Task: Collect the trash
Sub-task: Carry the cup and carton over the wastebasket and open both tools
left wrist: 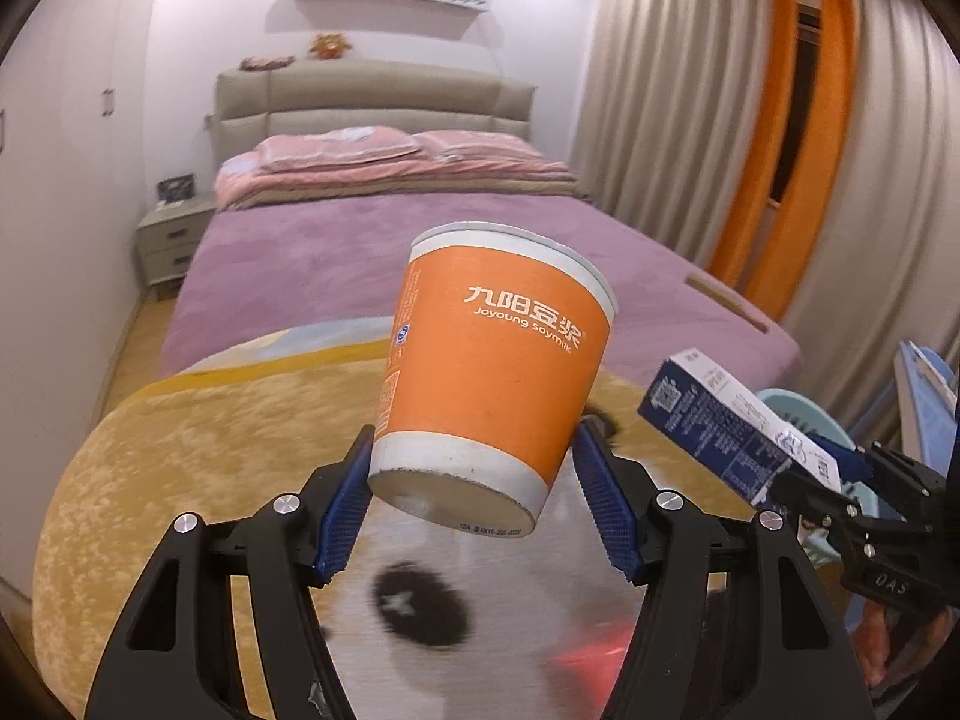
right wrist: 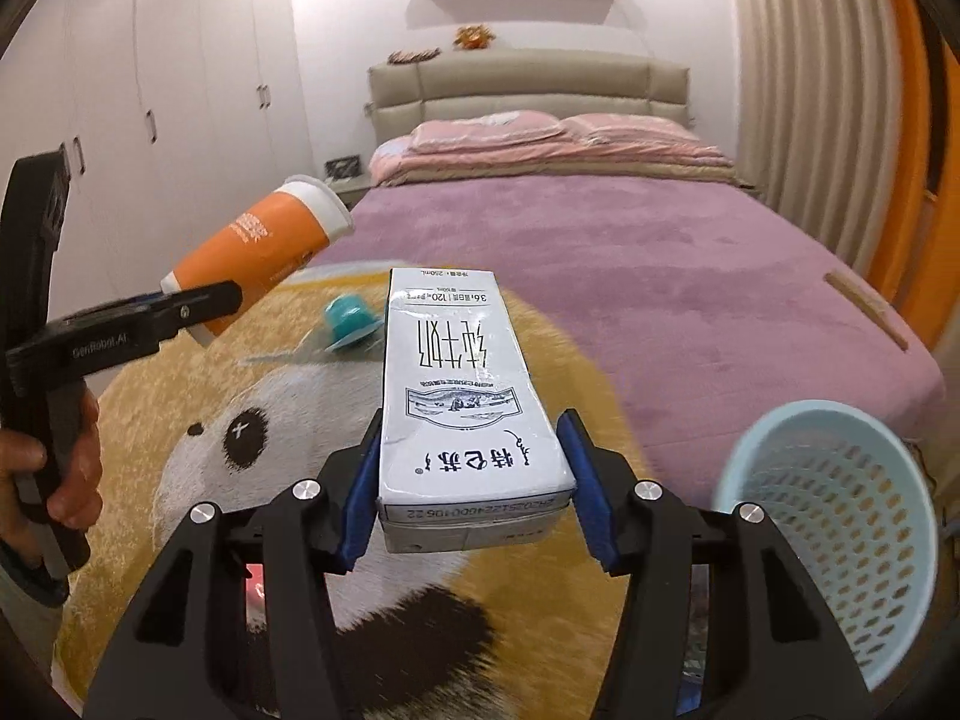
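Here your left fingers (left wrist: 471, 483) clamped the orange cup (left wrist: 492, 372), your right fingers (right wrist: 474, 492) the milk carton (right wrist: 465, 420), above the panda blanket (right wrist: 252, 420) beside a blue basket (right wrist: 840, 516).

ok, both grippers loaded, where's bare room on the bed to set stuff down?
Free: the purple bedspread, from the folded pink bedding down to the panda blanket. A wooden strip lies near its curtain-side edge. Crowded: blanket's far edge with the teal lid; the blue basket is at right.

Matt paper cup (left wrist: 492, 372), fluffy blanket (left wrist: 198, 456)
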`<action>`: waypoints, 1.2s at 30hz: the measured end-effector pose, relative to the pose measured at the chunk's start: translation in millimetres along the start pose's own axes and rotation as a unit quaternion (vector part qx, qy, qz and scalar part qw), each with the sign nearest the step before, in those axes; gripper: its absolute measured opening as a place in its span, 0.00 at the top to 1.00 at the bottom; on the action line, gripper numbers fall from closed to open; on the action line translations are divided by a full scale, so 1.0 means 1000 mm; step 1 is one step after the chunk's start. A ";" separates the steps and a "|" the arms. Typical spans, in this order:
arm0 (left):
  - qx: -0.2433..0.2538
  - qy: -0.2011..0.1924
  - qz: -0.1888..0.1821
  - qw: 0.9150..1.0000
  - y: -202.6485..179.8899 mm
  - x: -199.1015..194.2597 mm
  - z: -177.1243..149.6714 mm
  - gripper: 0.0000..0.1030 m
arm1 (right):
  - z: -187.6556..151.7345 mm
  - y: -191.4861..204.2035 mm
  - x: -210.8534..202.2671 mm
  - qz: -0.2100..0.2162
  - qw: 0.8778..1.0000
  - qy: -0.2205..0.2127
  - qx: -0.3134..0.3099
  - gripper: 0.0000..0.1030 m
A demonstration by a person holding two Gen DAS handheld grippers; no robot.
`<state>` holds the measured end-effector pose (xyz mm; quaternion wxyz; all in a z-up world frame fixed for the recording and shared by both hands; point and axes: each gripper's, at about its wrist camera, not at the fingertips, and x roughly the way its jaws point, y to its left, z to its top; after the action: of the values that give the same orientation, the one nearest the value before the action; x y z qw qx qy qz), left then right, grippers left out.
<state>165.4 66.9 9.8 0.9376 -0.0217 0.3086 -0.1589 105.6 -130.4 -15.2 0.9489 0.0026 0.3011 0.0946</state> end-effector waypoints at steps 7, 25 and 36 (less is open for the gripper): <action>0.031 -0.004 -0.050 0.998 -0.066 0.002 0.004 0.39 | 0.001 -0.053 -0.042 -0.057 0.997 -0.025 0.042 0.49; 0.105 0.048 -0.141 0.983 -0.226 0.052 -0.013 0.39 | -0.038 -0.176 -0.077 -0.201 0.968 -0.009 0.148 0.49; 0.130 0.102 -0.152 0.974 -0.273 0.099 -0.036 0.38 | -0.064 -0.220 -0.067 -0.217 0.955 0.027 0.203 0.49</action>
<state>142.0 -220.8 -37.7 0.8606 0.0697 0.3728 -0.3398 54.7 -361.6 -42.6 0.9177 0.1275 0.3325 -0.1763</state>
